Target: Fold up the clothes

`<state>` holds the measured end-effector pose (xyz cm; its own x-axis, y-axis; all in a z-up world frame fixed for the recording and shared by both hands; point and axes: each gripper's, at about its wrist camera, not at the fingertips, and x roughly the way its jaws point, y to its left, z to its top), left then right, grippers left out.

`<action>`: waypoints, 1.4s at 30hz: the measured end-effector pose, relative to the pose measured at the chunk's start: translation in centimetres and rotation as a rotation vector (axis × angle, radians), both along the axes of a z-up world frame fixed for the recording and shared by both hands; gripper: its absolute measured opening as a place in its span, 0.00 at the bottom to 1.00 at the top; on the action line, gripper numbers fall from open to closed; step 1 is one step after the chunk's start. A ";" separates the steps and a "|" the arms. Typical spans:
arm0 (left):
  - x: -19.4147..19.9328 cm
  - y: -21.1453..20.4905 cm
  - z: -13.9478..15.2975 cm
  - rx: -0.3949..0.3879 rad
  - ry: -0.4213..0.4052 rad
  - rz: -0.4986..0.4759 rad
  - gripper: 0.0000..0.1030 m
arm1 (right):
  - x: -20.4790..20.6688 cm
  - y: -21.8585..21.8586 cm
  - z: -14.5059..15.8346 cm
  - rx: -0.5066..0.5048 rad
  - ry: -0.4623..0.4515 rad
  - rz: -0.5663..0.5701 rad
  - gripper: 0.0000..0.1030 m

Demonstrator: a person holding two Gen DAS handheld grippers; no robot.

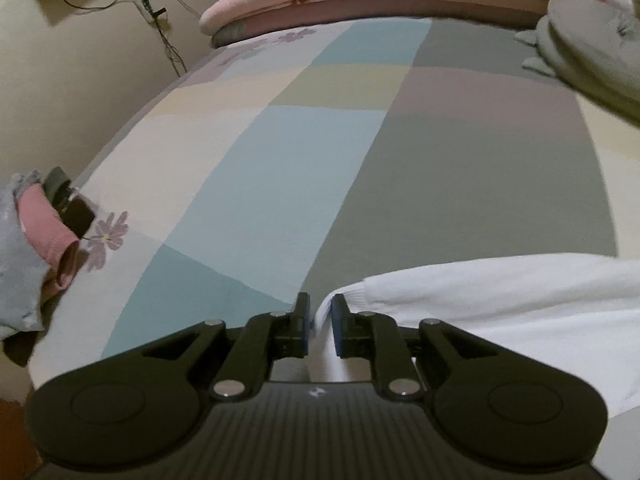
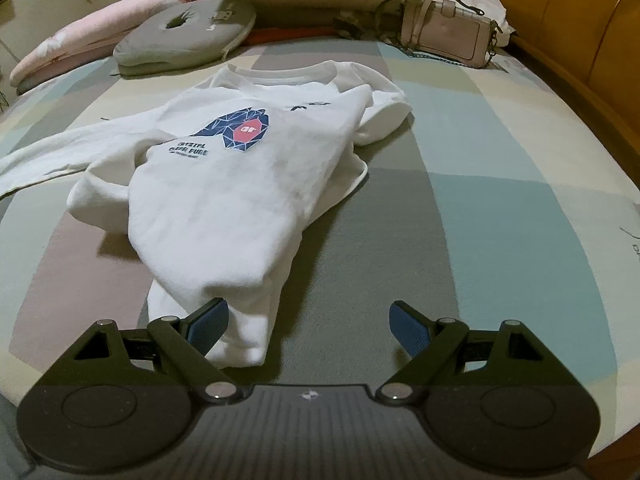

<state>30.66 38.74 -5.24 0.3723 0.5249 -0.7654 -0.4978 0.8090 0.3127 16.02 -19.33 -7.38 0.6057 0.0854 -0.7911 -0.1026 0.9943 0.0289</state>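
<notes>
A white long-sleeved shirt (image 2: 240, 184) with a blue and red print lies partly folded on the patchwork bed sheet (image 2: 480, 208), collar towards the pillows. Its left sleeve (image 2: 60, 148) stretches out to the left. My right gripper (image 2: 310, 326) is open just above the sheet at the shirt's near end, its left finger over the hem fabric. In the left wrist view the white sleeve (image 1: 500, 292) comes in from the right. Its ribbed cuff sits between the nearly closed fingers of my left gripper (image 1: 322, 320), which is shut on it.
A grey round cushion (image 2: 184, 36) and pink floral pillows (image 2: 80, 40) lie at the head of the bed, with a pale handbag (image 2: 448, 34) beside them. A wooden bed frame (image 2: 580, 40) runs along the right. A person's pink and grey sleeve (image 1: 36, 232) shows at the left edge.
</notes>
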 end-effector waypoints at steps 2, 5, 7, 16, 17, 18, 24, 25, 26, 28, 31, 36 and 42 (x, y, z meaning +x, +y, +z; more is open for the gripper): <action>0.0 -0.3 0.2 0.010 -0.002 0.008 0.15 | 0.1 -0.1 0.0 -0.003 -0.003 0.003 0.88; 0.0 -1.6 0.9 0.016 -0.014 -0.035 0.14 | 0.1 -0.3 0.0 -0.004 -0.012 0.007 0.88; 0.3 -3.3 1.6 0.032 -0.025 -0.092 0.14 | 0.0 -0.5 0.1 0.001 -0.020 0.008 0.88; 4.5 -15.6 3.8 -0.042 -0.079 -0.485 0.22 | -0.5 -1.9 1.1 0.087 -0.072 0.090 0.84; 5.2 -17.2 3.7 -0.061 -0.079 -0.526 0.22 | -0.5 -1.9 1.2 0.107 -0.071 0.108 0.85; 6.0 -18.8 3.5 -0.076 -0.081 -0.567 0.22 | -0.5 -1.8 1.4 0.125 -0.074 0.131 0.85; 10.8 -26.8 1.5 -0.183 -0.095 -0.755 0.17 | -0.5 -1.2 2.6 0.233 -0.092 0.265 0.85; 11.5 -27.6 1.0 -0.197 -0.096 -0.780 0.17 | -0.3 -1.0 2.6 0.238 -0.098 0.283 0.85; 12.1 -28.5 0.5 -0.213 -0.097 -0.805 0.17 | -0.1 -0.9 2.5 0.240 -0.102 0.297 0.85; 13.1 -29.7 -0.7 -0.240 -0.094 -0.848 0.18 | 0.4 -0.8 2.3 0.252 -0.105 0.317 0.85; 14.2 -30.9 -2.1 -0.259 -0.077 -0.885 0.18 | 1.2 -1.2 1.6 0.272 -0.102 0.322 0.85; 15.3 -31.4 -4.0 -0.327 -0.059 -0.901 0.17 | 2.4 -1.8 0.4 0.280 -0.081 0.305 0.85; 15.9 -31.8 -3.1 -0.318 -0.074 -0.914 0.00 | 2.8 -2.0 0.3 0.288 -0.090 0.298 0.85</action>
<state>46.51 6.95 -8.32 0.5872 -0.2182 -0.7795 0.3553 0.9347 0.0060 18.82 -21.34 -7.13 0.5868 0.4770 -0.6543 -0.3991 0.8735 0.2788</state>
